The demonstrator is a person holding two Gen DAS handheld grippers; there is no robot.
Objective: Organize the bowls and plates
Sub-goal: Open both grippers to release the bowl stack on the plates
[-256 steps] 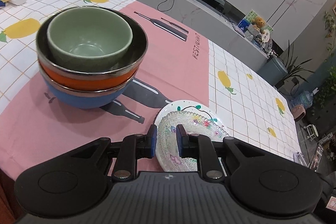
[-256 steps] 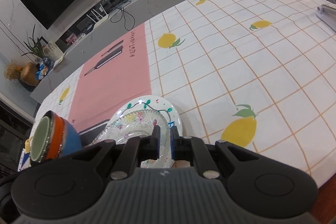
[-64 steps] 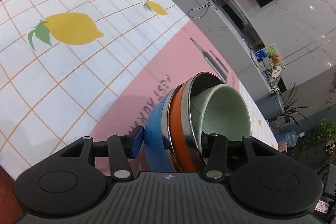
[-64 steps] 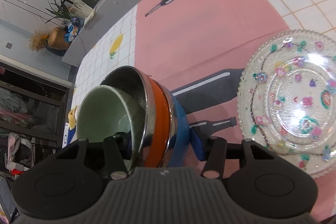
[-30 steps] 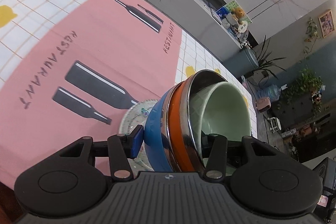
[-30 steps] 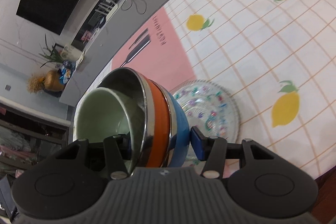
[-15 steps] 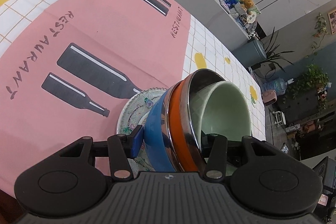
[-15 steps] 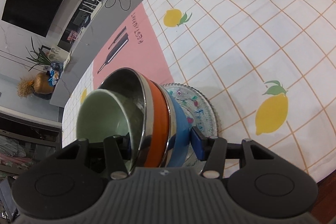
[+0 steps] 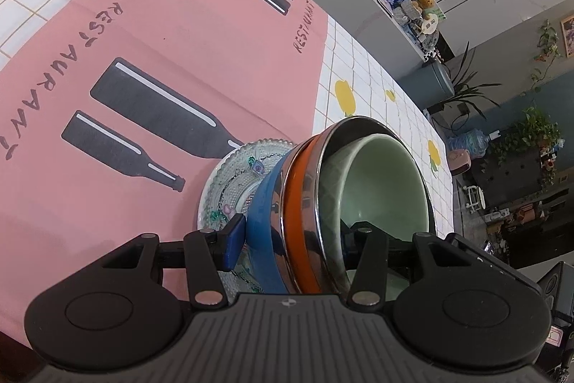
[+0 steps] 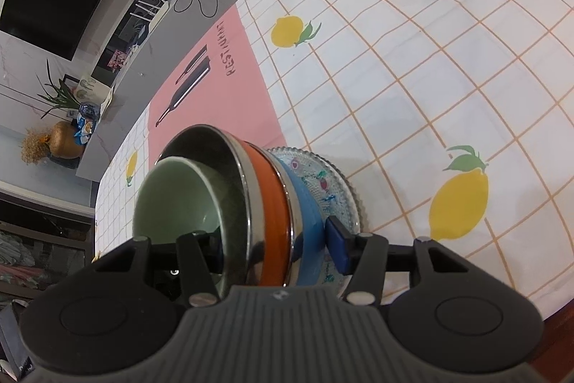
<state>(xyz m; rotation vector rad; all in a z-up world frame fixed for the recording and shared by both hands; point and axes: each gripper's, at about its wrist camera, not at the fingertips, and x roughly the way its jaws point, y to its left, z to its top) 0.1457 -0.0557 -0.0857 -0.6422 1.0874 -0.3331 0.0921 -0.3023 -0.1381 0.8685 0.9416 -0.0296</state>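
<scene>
Bowls nested three deep, carried between both tongs. I hold the left tongs (image 9: 290, 239) and right tongs (image 10: 272, 250) each closed across the wall of the stack: one finger outside on the blue bowl (image 9: 263, 221), the other inside by the green bowl (image 9: 384, 182), with the orange bowl (image 10: 267, 203) between. The stack sits directly ahead of both tongs, over the glass plate (image 9: 233, 174) just beyond the outer fingers; whether its base already touches the plate I cannot tell. Step in hand, as I judge it: setting the bowls onto the plate. Next I should level the stack, lower it centred, then open both tongs together. Legible print on the bench's pink cloth (image 9: 172, 34): "RESTAURANT".
</scene>
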